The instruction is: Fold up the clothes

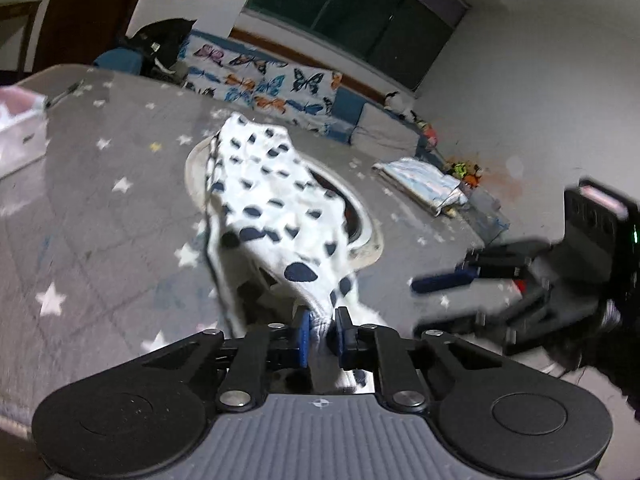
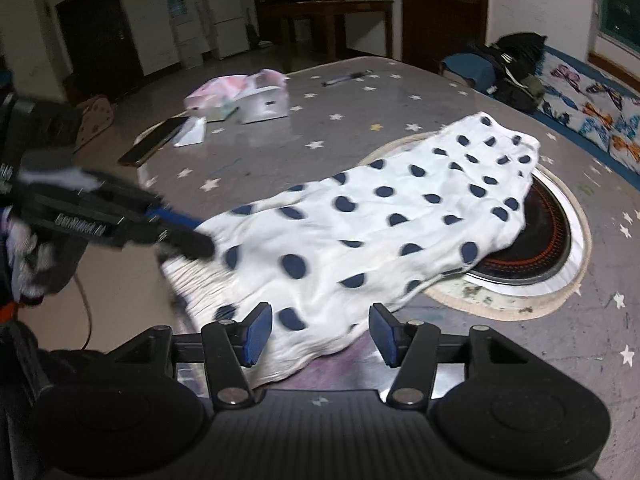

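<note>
A: Where's the white navy-dotted cloth garment [image 2: 380,232]?
B: Spread on the grey star-printed table cover [image 2: 520,360], its far end over a round black burner [image 2: 536,236].
A: The grippers?
B: The left gripper [image 1: 322,334] pinches its gathered edge; the right gripper [image 2: 320,334] has its 2 fingers spread, over the near hem.
A: Clutter?
B: A white box [image 2: 266,106] and a dark phone [image 2: 154,140] far left.

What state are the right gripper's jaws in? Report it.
Open. The right gripper has its jaws spread wide, with the polka-dot garment lying between them, unpinched.

Left gripper [image 2: 200,236] body: "GenRobot.AI" (blurred).
</note>
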The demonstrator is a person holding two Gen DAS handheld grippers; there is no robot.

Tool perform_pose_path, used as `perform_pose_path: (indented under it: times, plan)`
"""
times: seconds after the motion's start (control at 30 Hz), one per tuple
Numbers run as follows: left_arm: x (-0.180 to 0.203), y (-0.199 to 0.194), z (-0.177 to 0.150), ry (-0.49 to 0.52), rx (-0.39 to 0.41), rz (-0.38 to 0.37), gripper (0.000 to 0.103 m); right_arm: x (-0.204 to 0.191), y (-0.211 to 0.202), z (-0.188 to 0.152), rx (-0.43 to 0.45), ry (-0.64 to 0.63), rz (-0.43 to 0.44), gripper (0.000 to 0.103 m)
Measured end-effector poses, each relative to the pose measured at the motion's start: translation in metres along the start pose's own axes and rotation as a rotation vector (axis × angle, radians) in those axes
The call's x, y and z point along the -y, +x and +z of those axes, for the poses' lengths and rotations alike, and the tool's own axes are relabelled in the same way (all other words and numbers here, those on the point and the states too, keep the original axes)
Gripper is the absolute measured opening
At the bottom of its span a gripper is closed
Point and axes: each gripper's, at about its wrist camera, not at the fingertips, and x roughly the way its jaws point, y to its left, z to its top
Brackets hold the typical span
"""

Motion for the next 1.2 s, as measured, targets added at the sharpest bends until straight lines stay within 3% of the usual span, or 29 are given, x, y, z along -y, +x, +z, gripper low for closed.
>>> perform_pose_path:
  times: [0.07,0.23,0.43,0.5,0.57,0.7,0.9,1.0,1.2]
  plan:
    - [0.003,0.001,0.009,-0.013,0.01,-0.022,0.014,-0.01,0.0,-0.004,0.004,-0.024,0.008,0.07]
    - [0.012,0.005,0.031,-0.041,0.031,-0.077,0.013,-0.04,0.005,-0.012,0.009,-0.125,-0.019,0.08]
    - [0.015,0.013,0.034,-0.087,0.023,-0.125,0.013,-0.071,0.026,-0.016,0.039,-0.234,-0.176,0.08]
    - [0.011,0.013,0.032,-0.107,0.017,-0.126,0.013,-0.074,0.032,-0.018,0.036,-0.244,-0.207,0.075]
    - [0.004,0.011,0.027,-0.123,0.01,-0.115,0.013,-0.073,0.034,-0.021,0.019,-0.254,-0.24,0.06]
    - [-0.011,0.006,0.01,-0.127,-0.029,-0.094,0.014,-0.071,0.032,-0.028,-0.037,-0.261,-0.263,0.041]
    - [-0.026,0.01,-0.018,-0.091,-0.137,0.007,0.018,-0.068,0.032,-0.035,-0.099,-0.253,-0.191,0.042]
    - [-0.025,-0.001,-0.017,-0.054,-0.124,0.001,0.019,-0.065,0.023,-0.034,-0.103,-0.241,-0.157,0.044]
    - [-0.011,-0.017,0.004,0.047,-0.019,-0.042,0.019,-0.047,0.005,-0.022,-0.049,-0.148,-0.091,0.045]
